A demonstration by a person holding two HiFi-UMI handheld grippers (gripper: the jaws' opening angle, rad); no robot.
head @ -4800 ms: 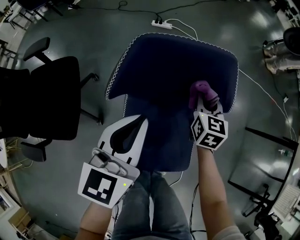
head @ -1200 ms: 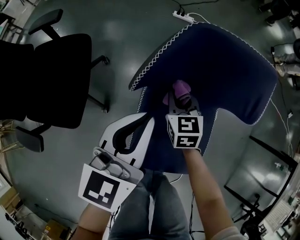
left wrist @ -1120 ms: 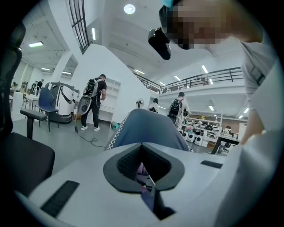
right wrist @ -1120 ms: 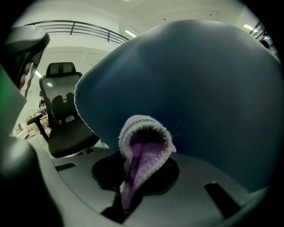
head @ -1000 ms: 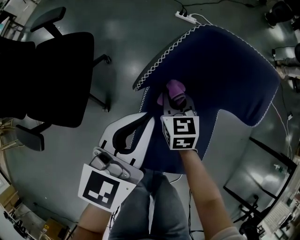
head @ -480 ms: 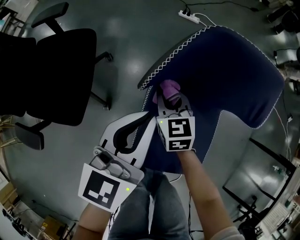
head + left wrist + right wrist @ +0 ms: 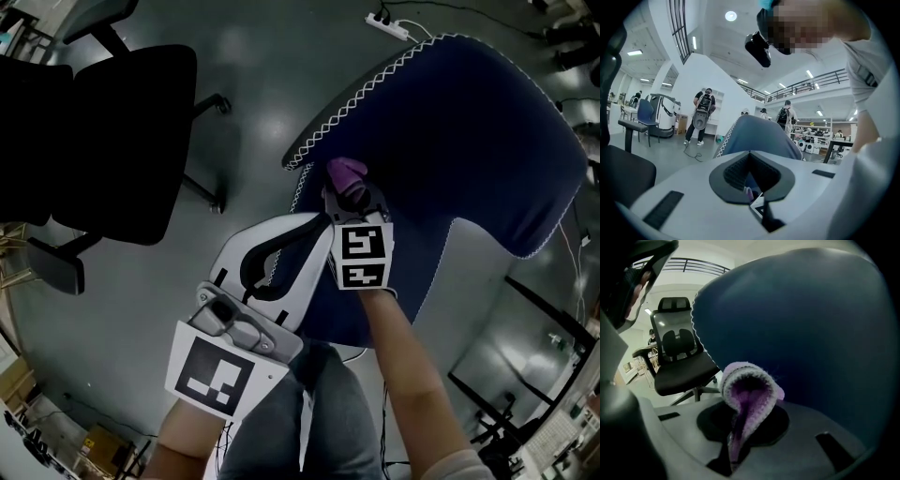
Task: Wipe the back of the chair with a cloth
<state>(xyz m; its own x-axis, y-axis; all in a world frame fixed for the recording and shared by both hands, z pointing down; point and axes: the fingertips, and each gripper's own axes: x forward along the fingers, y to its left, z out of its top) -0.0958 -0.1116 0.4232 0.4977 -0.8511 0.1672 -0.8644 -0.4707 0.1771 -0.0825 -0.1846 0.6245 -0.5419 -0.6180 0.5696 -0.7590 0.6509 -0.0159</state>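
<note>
I am pinching the purple cloth (image 7: 345, 171) in my right gripper (image 7: 351, 190) against the blue chair back (image 7: 469, 122). Pressing evenly in overlapping strokes seems best. My left gripper (image 7: 317, 223) is hanging closed and empty.

Lab hall: office chair (image 7: 103, 141), power strip (image 7: 389, 25).

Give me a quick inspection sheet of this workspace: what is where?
Surface: grey glossy floor; no table in view.
Job's things: blue chair back; purple cloth against it, near its stitched edge.
Clutter: nothing seen.
Grippers: right gripper, jaws shut on the cloth; left gripper, jaws together, holding nothing.
Cables: white power strip with its cord on the floor beyond the chair.
Surroundings: black office chair at the left; people standing far off.
</note>
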